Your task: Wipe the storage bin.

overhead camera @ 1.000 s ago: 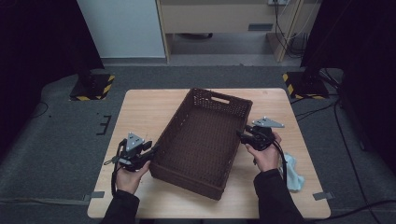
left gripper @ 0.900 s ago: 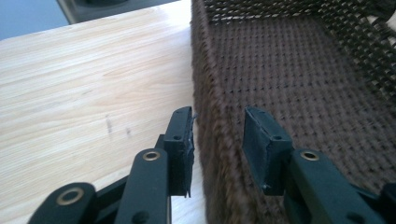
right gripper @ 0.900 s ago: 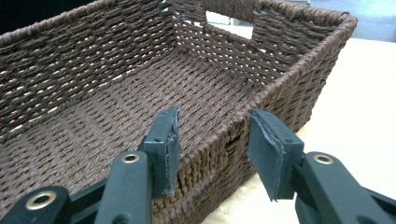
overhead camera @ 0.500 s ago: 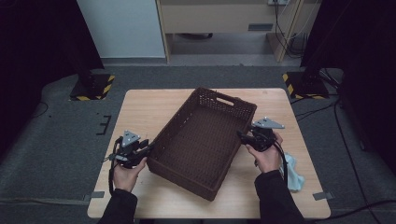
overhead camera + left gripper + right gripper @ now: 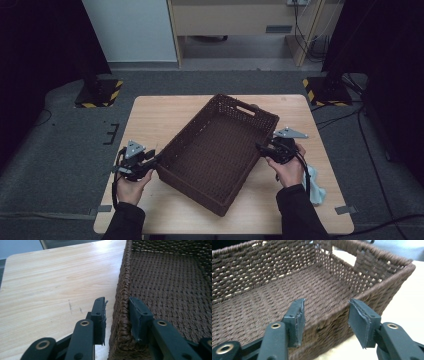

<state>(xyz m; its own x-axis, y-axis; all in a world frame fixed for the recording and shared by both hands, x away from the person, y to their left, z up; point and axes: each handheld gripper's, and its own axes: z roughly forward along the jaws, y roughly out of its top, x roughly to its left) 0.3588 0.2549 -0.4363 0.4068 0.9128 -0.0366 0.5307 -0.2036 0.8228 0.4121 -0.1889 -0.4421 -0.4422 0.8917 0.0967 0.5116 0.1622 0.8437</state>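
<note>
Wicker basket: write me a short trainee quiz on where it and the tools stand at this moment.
1. True or false: the wicker basket has a cloth inside.
2. What stands between the left tool's jaws? A the basket's wall; B a cloth; C nothing.
3. Where does the pale blue cloth lie?

Key: 1 false, it is empty. 2 A. 3 On the table, beside the person's right forearm, outside the basket. Note: the jaws of the left tool and the right tool have just been opening. Each pair straddles a basket wall without clamping it.
</note>
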